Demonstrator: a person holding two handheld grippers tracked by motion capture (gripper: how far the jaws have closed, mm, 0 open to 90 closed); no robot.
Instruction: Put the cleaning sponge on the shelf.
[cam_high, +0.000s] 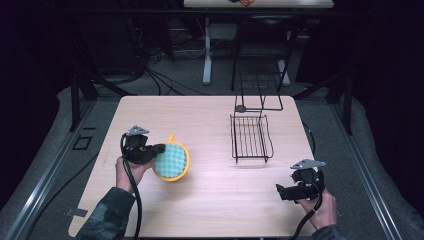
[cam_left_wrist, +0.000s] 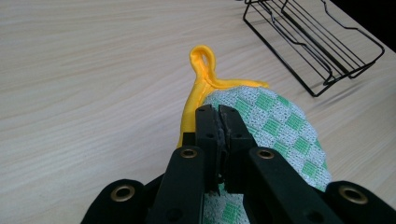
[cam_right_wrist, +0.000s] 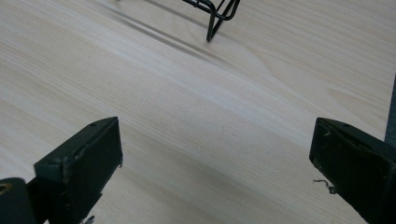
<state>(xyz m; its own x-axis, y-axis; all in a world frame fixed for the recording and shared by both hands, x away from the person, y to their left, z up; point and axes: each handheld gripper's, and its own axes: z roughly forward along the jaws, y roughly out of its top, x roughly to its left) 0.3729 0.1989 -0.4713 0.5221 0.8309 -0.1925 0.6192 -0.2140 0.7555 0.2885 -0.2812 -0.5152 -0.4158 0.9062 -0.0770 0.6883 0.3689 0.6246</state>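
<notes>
Potholder (cam_high: 171, 160): I've got the left gripper (cam_left_wrist: 219, 122) w/ fingers pinching its edge, prob. to lift it toward the rack (cam_high: 251, 137); right gripper (cam_right_wrist: 215, 172) fingers spread wide, idle over tabletop (cam_high: 210, 200).

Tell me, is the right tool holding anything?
No, the right tool has its jaws wide apart with bare table between them.

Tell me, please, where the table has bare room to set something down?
The table is bare between the pot holder and the wire rack, and along its far left. It is crowded only at the rack and around the left gripper.
</notes>
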